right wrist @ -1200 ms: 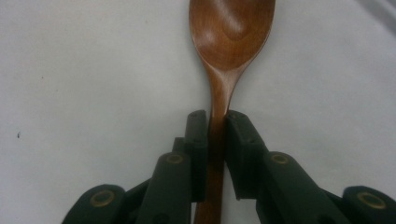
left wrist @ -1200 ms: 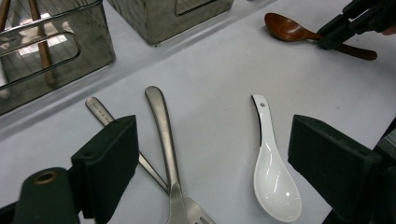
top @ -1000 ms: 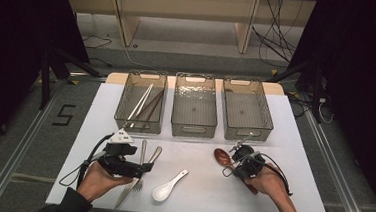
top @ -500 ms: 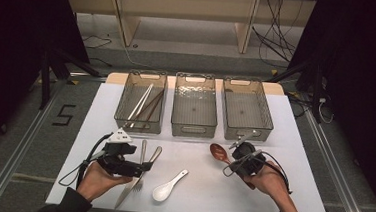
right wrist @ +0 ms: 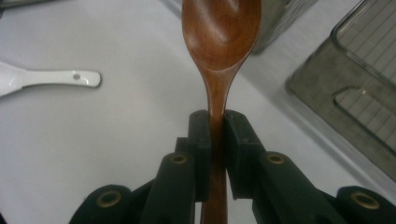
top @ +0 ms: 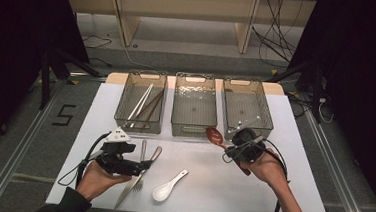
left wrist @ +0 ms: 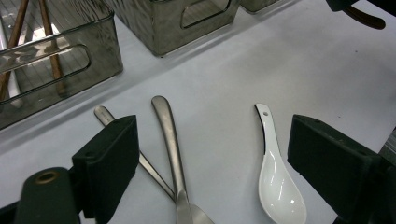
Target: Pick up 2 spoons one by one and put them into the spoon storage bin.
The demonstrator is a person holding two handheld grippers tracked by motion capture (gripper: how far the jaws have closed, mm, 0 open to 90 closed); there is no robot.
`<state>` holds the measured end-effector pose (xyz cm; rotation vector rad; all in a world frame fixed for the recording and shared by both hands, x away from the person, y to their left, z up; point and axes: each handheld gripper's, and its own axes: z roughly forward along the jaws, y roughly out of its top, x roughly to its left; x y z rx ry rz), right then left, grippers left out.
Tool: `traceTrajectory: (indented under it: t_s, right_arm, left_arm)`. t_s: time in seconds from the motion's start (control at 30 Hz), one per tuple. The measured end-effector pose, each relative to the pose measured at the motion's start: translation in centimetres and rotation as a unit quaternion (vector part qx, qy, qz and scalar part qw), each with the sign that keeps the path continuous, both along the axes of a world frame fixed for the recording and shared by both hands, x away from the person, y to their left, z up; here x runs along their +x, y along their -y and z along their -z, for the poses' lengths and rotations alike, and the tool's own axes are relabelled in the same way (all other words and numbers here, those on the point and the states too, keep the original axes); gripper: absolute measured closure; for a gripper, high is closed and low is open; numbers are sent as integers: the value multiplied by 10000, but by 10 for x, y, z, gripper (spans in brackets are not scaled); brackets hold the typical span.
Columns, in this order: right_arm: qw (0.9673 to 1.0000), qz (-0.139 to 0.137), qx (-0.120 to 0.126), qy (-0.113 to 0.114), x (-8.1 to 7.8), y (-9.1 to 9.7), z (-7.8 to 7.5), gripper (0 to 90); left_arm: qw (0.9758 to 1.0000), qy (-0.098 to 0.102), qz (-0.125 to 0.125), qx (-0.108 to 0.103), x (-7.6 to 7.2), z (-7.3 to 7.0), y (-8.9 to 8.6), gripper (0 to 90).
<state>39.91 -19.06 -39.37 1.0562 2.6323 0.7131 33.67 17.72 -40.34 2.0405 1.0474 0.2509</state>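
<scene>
my right gripper (right wrist: 215, 122) clamping wooden spoon (right wrist: 220, 42) by handle, jaws pressing narrow on both sides, bowl sticking out ahead. holding it above white table (top: 250, 190), just in front of middle bin (top: 194, 105) and right bin (top: 246, 106). my left gripper (left wrist: 212, 163) resting low over table, jaws standing wide, gripping nothing. between them lying white ceramic spoon (left wrist: 275, 175) and two metal utensils (left wrist: 170, 144), handles crossing. chopsticks (top: 145, 104) sitting in left bin (top: 141, 102).

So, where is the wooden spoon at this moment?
In the high view the wooden spoon is held by the right gripper, right of centre, just before the middle bin.
</scene>
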Motion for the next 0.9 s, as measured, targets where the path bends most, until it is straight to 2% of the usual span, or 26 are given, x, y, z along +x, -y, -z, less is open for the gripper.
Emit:
traceTrajectory:
  t_s: [0.33,0.57,0.9]
  right_arm:
    - [9998,-61,30,208,20,-15,-19,822]
    - [9994,17,109,327,35,-21,-29,822]
    - [9989,179,210,384,59,-31,-42,821]
  left_arm:
    - [10000,34,-37,-1,0,0,-1,165]
    - [10000,55,-47,-32,0,-1,-2,165]
    - [10000,59,-63,0,0,-1,-2,165]
